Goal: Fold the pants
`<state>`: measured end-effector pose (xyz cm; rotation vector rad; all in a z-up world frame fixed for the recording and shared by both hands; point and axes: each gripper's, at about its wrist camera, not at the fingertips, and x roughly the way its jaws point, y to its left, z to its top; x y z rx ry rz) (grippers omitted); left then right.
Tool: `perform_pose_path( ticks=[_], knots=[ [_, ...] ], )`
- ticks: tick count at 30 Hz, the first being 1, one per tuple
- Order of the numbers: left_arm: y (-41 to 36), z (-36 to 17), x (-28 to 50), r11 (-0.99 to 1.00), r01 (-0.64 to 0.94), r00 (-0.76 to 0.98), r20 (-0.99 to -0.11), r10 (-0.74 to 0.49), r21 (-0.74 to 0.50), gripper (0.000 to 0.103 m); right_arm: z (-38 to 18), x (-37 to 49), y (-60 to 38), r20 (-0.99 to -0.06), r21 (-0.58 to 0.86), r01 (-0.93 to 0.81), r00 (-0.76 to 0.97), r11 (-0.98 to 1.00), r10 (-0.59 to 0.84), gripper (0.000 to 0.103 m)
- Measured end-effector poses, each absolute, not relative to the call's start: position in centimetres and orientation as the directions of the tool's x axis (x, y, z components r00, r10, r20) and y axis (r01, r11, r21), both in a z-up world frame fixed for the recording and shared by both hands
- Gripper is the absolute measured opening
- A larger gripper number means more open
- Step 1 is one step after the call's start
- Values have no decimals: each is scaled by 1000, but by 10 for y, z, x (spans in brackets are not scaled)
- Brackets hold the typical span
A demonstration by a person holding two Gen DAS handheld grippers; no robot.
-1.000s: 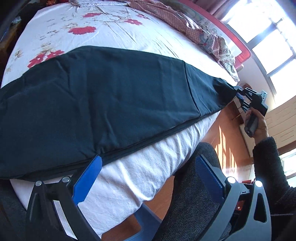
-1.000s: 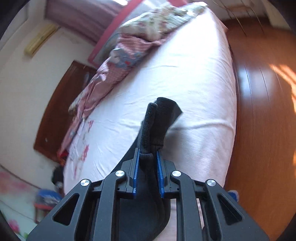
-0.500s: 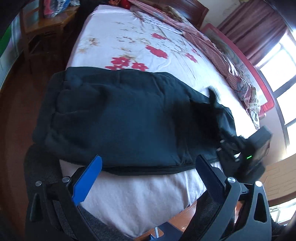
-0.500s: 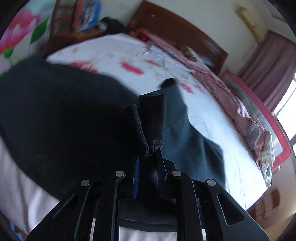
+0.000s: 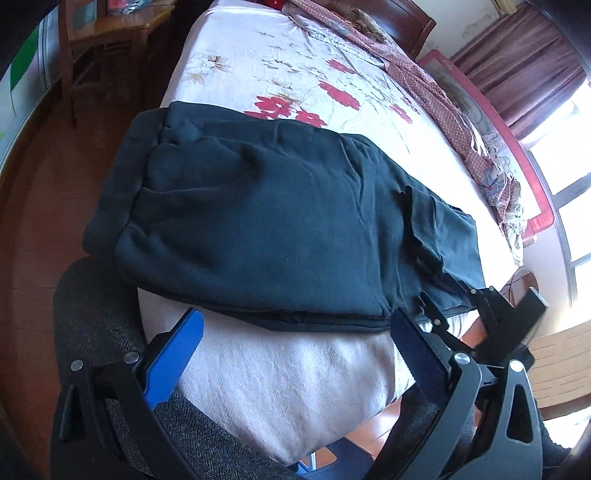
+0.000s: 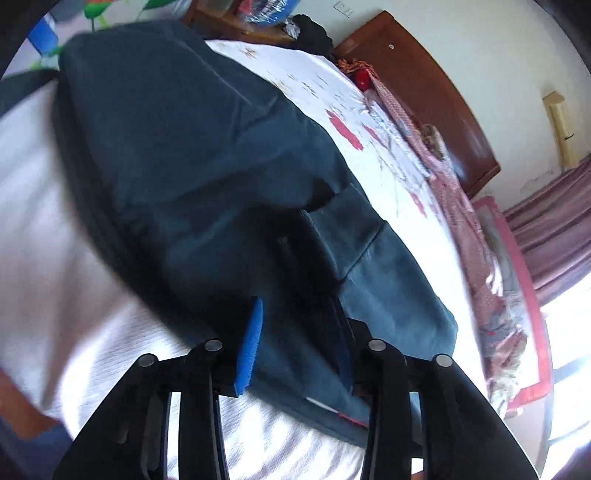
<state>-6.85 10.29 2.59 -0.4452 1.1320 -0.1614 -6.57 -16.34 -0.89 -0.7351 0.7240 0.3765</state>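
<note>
- Sunlit bedroom: a wide bed with a white sheet printed with red flowers (image 5: 295,74) fills both views, and a dark wooden headboard (image 6: 424,92) stands at its far end.
- Left of the bed, a wooden side table (image 5: 110,33) stands on a reddish-brown wood floor (image 5: 40,192).
- On the bed's near edge lie the dark navy fleece pants (image 5: 258,221), folded over on themselves, their thick waistband end toward the bed's left corner and the doubled legs running right along the edge.
- A ribbed cuff (image 6: 343,225) of the pants lies on top of the folded layers, toward the bed's right side.
- Below the bed's edge, the left gripper (image 5: 295,354), black with blue pads, is spread wide with nothing between its fingers; it hangs in front of the white mattress side, clear of the pants.
- Right of it, the right gripper (image 6: 299,343) sits at the bed's edge over the pants' fold; its jaws are opening, dark cloth lies between them, and the pads no longer press it.
- Along the bed's right side lie a crumpled pink patterned quilt (image 5: 443,107) and a red-edged rail (image 5: 517,158), with maroon curtains (image 5: 524,62) beyond.
</note>
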Motion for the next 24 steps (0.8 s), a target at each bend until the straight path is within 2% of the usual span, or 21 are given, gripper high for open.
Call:
perform_pose_path(
  ticks=[3,4,6,8,10,11,12,13,14,16,17,19,21,22,23,24],
  knots=[
    [109,24,-68,892,-128,421,-838,-347,-434,101,33,-27,-209,-718,-285,-406,691,869,88,39],
    [110,24,-68,889,-133,421,-837,-350,-439,101,38,-5,-230,-698,-290,-296,716,910,11,39],
    [109,25,-67,889,-127,422,-835,-352,-439,101,32,39,-268,-648,-404,-68,725,912,-232,42],
    [107,28,-68,893,-112,426,-833,-353,-435,101,19,77,-307,-666,-385,83,664,919,-339,42],
    [108,31,-69,894,-107,433,-830,-352,-435,101,-12,101,-314,-747,-390,36,572,920,-339,42],
    [108,31,-70,893,-110,434,-829,-352,-436,101,-26,101,-304,-727,-472,-12,571,881,-382,42],
    [109,31,-70,891,-112,434,-828,-354,-440,101,-31,93,-288,-649,-592,-49,621,804,-439,42],
    [111,31,-71,891,-116,434,-829,-352,-439,101,-33,88,-276,-611,-653,-77,641,754,-464,42],
    [114,31,-72,892,-121,436,-831,-346,-435,101,-24,83,-276,-624,-634,-99,652,767,-432,42],
    [124,33,-73,893,-128,456,-825,-333,-432,101,10,70,-286,-663,-448,-62,692,892,-285,42],
    [132,32,-74,896,-140,470,-824,-315,-422,101,19,60,-285,-655,-406,-35,708,913,-264,42],
    [150,28,-74,889,-190,481,-829,-285,-416,101,11,35,-264,-664,-406,-121,720,906,-201,42],
    [173,22,-75,857,-257,492,-823,-282,-447,101,-25,21,-233,-702,-477,-272,690,836,-176,43],
    [185,20,-76,837,-289,500,-819,-282,-464,101,-35,11,-217,-624,-562,-248,754,789,-208,43],
    [193,19,-78,822,-306,506,-814,-286,-480,101,-43,14,-207,-595,-577,-231,776,783,-209,43],
    [202,18,-80,804,-321,513,-805,-298,-501,101,-36,16,-209,-615,-540,-217,761,813,-205,43]
  ],
)
